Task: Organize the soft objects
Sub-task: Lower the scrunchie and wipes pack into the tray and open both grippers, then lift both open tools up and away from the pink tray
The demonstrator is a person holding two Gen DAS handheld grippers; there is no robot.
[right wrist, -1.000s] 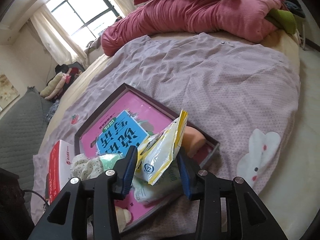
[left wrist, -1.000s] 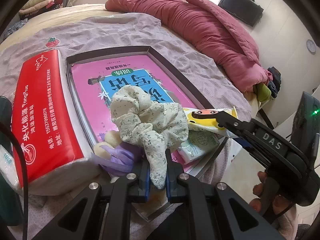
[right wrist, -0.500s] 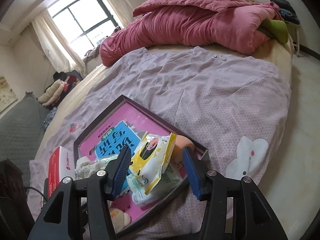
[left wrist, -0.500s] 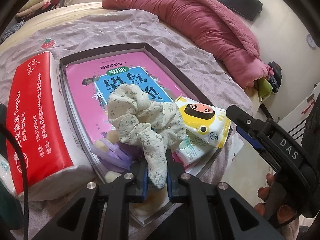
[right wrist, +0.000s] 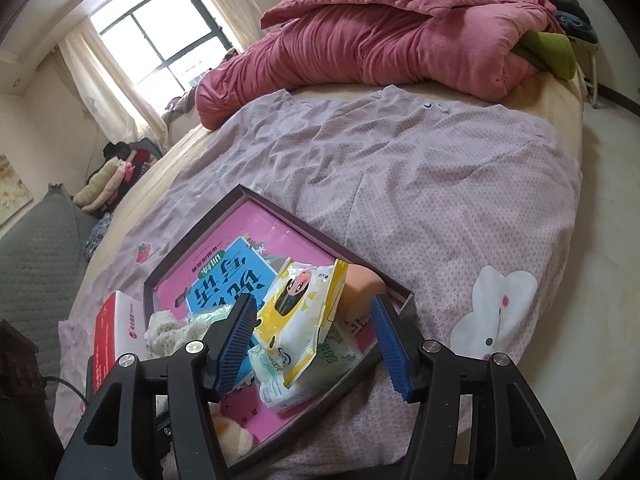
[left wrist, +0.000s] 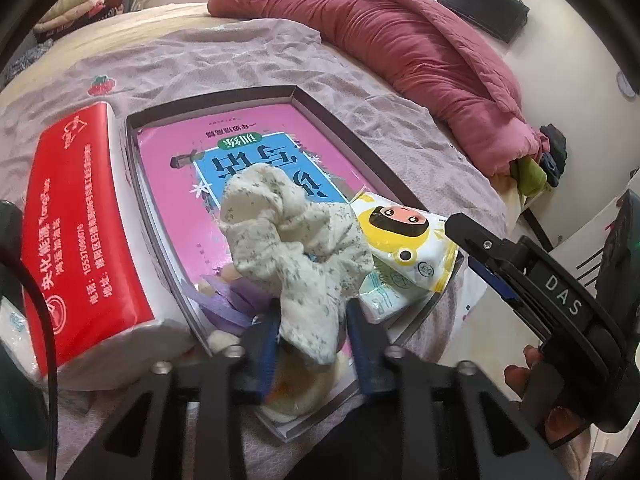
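A cream floral cloth scrunchie (left wrist: 288, 240) lies heaped in the dark-rimmed tray (left wrist: 360, 152) on a pink book. Its tail hangs between the jaws of my left gripper (left wrist: 314, 340), which are opening; the blue pads stand just off the cloth. A yellow wipes pack (right wrist: 300, 316) lies on a pale green wipes pack (right wrist: 324, 360) in the tray (right wrist: 280, 208). My right gripper (right wrist: 316, 338) hovers over them with jaws still opening, wide apart, touching neither pack. In the left wrist view the right gripper (left wrist: 468, 248) sits at the tray's right corner beside the yellow pack (left wrist: 404, 248).
A red tissue pack (left wrist: 80, 240) lies left of the tray. Purple ribbon (left wrist: 232, 300) and an orange sponge (right wrist: 360, 284) are in the tray. A pink quilt (right wrist: 380, 40) fills the far bed. The bed edge and floor are at the right. A hand (left wrist: 524, 368) holds the right gripper.
The left jaws have spread apart and let go of the floral cloth. The right jaws widened, and the yellow pack dropped from them onto the tray.
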